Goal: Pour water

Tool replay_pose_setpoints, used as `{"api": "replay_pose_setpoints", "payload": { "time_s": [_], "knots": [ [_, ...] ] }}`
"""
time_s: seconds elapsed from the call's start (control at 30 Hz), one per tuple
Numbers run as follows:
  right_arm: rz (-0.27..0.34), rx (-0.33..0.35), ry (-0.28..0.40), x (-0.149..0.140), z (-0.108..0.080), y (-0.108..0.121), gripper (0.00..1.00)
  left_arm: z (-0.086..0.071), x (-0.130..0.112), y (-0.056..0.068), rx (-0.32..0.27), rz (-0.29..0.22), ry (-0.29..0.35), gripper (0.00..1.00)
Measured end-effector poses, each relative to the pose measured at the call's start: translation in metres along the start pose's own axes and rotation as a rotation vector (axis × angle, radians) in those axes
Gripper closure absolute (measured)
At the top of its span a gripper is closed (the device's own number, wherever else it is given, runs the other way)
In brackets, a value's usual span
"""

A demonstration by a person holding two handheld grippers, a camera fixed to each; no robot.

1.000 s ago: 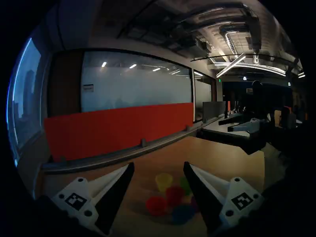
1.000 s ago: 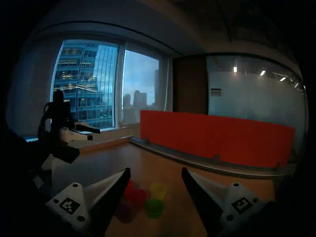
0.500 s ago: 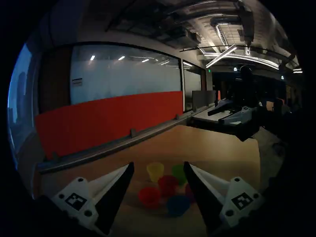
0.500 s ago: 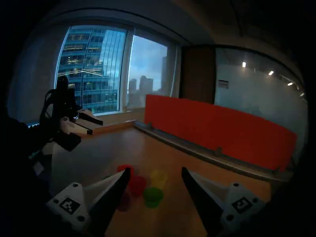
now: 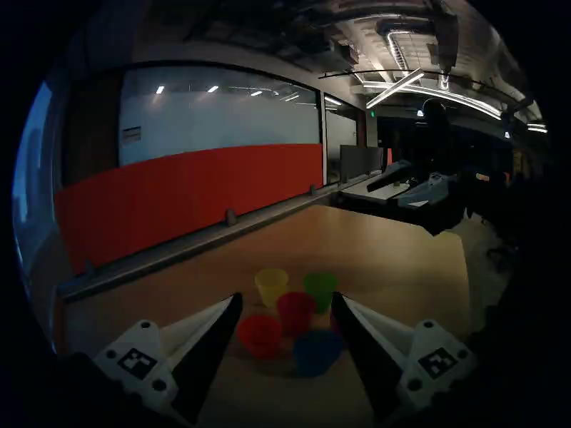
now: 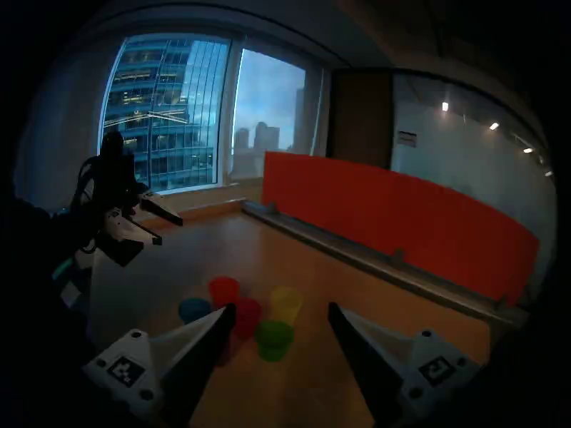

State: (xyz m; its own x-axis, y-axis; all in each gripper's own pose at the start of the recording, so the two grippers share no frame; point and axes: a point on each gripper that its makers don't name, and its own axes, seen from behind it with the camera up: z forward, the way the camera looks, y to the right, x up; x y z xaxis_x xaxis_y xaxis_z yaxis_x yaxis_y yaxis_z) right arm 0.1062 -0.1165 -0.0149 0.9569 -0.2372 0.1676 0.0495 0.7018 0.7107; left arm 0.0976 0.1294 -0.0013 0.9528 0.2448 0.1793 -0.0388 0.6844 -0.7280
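Though close together, cups (image 5: 295, 311) upright

Red partition (image 5: 193, 192) edging wooden table (image 5: 385, 250); window (image 6: 171, 121).

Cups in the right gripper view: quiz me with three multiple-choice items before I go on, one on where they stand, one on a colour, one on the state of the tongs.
1. The cups stand:
A. on the window sill
B. on the wooden table
C. on the floor

2. The cup nearest the camera, seen between the right tongs, is:
A. white
B. black
C. green

3. The right tongs are:
A. open, holding nothing
B. shut on a cup
C. shut on a bottle

Answers:
1 B: the cluster sits on the table top, away from the window.
2 C: the green cup is at the front of the cluster.
3 A: a wide gap parts the fingers, and the cups lie beyond them.
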Motion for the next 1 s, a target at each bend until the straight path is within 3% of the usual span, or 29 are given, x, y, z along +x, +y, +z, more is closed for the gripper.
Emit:
{"api": "replay_pose_setpoints", "payload": {
  "time_s": [0.4,1.0],
  "knots": [
    [-0.015,0.012,-0.065,-0.032,0.015,0.001,0.0,0.013,-0.04,0.004,-0.017,0.001,-0.061,0.07],
    [-0.016,0.024,-0.137,-0.068,0.042,0.005,0.0,0.031,-0.108,0.025,-0.089,0.045,-0.199,0.07]
  ]
}}
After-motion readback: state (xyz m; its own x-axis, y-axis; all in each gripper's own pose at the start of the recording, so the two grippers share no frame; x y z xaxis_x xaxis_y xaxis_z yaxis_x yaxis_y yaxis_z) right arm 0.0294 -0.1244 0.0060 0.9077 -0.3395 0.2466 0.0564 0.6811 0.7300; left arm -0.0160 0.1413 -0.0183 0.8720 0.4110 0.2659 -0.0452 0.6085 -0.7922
